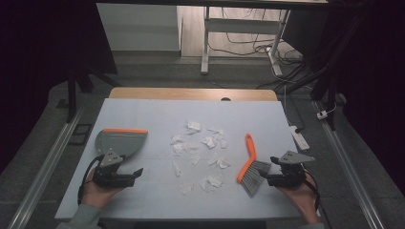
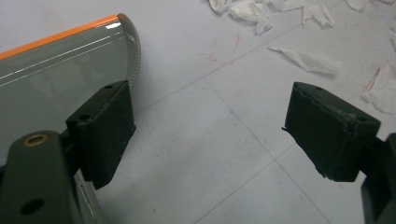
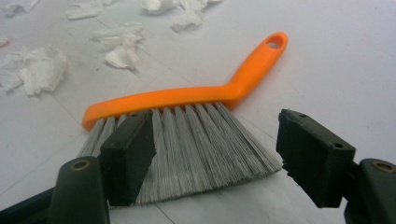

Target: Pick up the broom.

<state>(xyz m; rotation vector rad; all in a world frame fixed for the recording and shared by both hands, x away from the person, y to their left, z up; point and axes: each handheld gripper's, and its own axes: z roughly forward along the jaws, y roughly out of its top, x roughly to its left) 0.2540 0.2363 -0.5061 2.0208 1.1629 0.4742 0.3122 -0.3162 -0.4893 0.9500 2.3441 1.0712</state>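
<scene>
Left gripper jaws apart beside grey dustpan, right gripper jaws apart by orange brush, torn tissue scraps between on white table, no readable writing.

The dustpan looks like glossy grey plastic with a smooth orange lip. The brush has a shiny orange plastic back and fine grey bristles. Crumpled white paper scraps lie on a matt, pale tabletop. The jaws are dull, rough black.

The desk is viewed from above, facing forward; each tool-mounted camera is aimed low and close across it. Paper scraps are shared.
</scene>
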